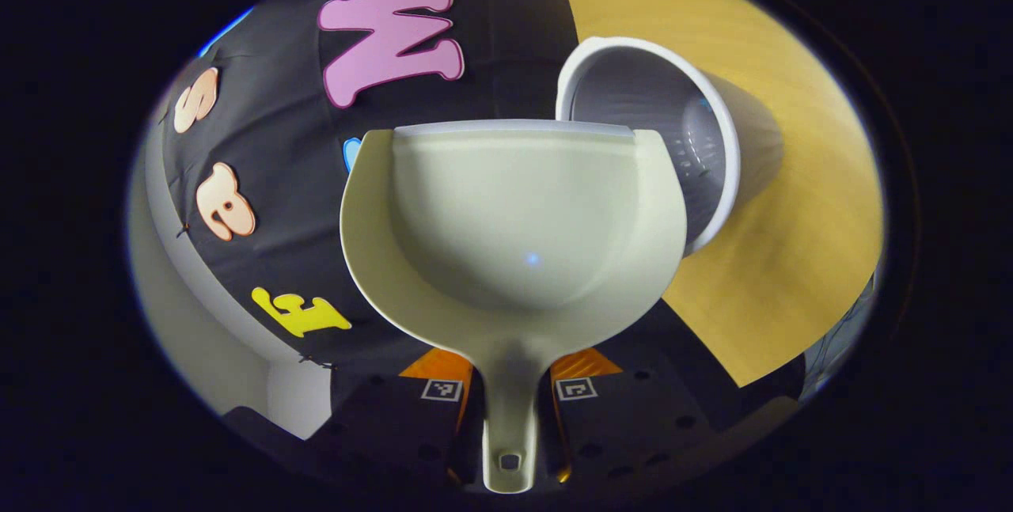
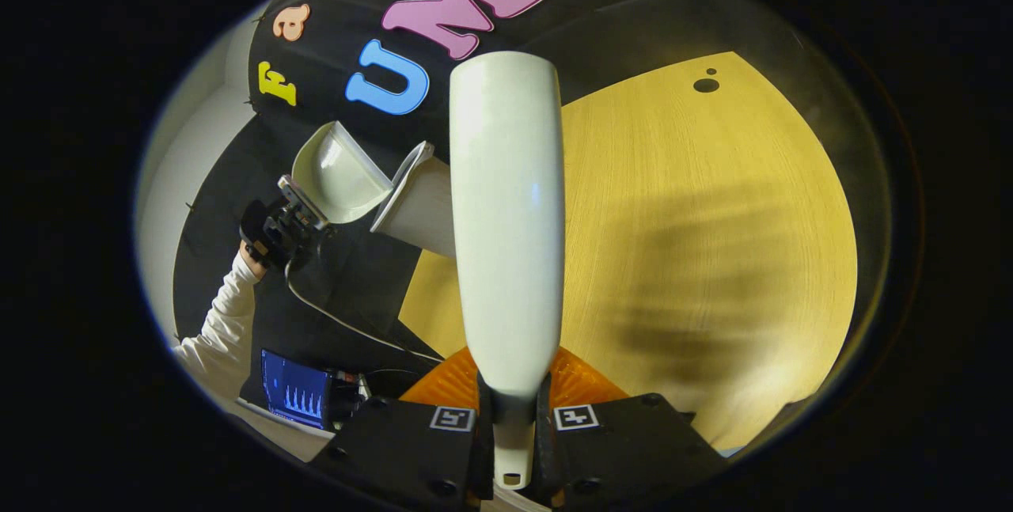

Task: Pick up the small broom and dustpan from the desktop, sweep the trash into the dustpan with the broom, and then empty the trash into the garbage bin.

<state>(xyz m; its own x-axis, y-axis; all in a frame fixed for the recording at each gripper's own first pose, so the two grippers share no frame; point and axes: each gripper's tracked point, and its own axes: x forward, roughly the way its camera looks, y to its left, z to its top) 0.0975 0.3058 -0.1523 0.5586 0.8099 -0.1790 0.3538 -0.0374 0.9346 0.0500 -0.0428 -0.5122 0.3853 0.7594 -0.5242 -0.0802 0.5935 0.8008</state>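
Left gripper view shows my left gripper (image 1: 506, 405) squeezing the dustpan (image 1: 514, 219) handle, tipped up near the garbage bin (image 1: 681, 140) for emptying, while my right gripper (image 2: 513, 417) squeezes the broom (image 2: 506, 211); next I should tip more.

Pale cream dustpan (image 1: 514, 219), scoop bare inside, handle pinched between both fingers of left gripper (image 1: 510, 397), lifted off the desktop (image 1: 791, 203) and tipped toward the mouth of the grey ribbed garbage bin (image 1: 673, 124). Pale broom (image 2: 506, 227), long smooth back showing, stem clamped in right gripper (image 2: 513, 409), raised above the wooden desktop.
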